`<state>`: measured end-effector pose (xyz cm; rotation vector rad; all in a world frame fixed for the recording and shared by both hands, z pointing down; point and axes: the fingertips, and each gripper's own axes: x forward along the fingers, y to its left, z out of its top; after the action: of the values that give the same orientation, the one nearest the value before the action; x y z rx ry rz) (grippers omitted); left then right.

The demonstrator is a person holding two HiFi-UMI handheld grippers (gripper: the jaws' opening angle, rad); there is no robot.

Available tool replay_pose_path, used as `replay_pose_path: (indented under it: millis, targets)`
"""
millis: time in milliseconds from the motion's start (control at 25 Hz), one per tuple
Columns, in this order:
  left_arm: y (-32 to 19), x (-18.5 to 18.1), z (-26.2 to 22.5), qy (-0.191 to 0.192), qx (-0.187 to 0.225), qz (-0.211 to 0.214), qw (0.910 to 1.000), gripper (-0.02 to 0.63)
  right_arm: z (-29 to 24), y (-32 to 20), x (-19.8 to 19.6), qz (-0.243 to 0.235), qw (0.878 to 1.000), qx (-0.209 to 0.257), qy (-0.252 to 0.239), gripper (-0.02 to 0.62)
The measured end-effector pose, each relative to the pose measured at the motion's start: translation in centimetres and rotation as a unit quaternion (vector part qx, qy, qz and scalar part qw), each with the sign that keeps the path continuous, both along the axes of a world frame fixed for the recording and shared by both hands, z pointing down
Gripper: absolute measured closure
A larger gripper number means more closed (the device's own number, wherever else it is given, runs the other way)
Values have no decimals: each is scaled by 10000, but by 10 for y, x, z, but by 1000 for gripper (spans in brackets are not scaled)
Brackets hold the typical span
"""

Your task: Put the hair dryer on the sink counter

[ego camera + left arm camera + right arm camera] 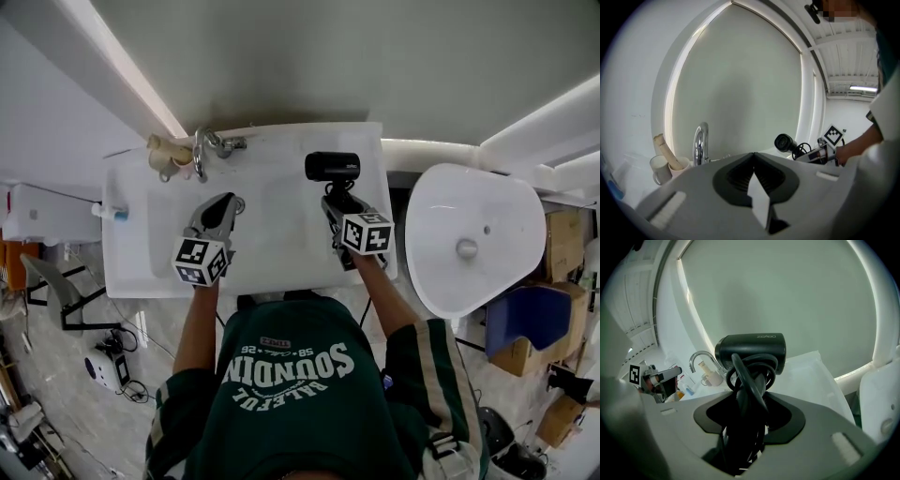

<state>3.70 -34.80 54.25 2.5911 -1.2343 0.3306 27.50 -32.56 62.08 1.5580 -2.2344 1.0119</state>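
Observation:
A black hair dryer (333,166) with its cord wound round the handle is over the back right of the white sink counter (281,239). My right gripper (336,202) is shut on its handle. In the right gripper view the dryer's barrel (750,349) lies crosswise above the jaws, and the handle and cord fill my right gripper (744,405). Whether the dryer touches the counter I cannot tell. My left gripper (223,206) hovers over the basin's left part, shut and holding nothing (753,161). From there the dryer (783,142) shows at the right.
A chrome faucet (202,150) and cups (167,155) stand at the counter's back left. A white oval fixture (469,244) sits right of the counter, with cardboard boxes (565,246) and a blue bin (530,317) beyond. A wall runs behind the counter.

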Motion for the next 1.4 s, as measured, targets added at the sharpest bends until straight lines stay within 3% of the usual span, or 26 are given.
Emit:
replay_pose_path:
  millis: [360, 600, 1040, 1400]
  targets:
    - [5, -5, 5, -20, -95, -326, 9994, 554, 27, -22, 32, 88, 9992, -372, 115, 410]
    - [14, -19, 11, -78, -185, -545, 9983, 554, 57, -39, 51, 164, 9961, -726, 471, 411]
    - [21, -36, 14, -159, -294, -738, 9967, 554, 119, -49, 90, 439, 9815, -1543, 1042, 411]
    - [29, -38, 27, -117, -481, -853, 9951, 554, 136, -46, 99, 459, 9739, -1809, 1293, 410]
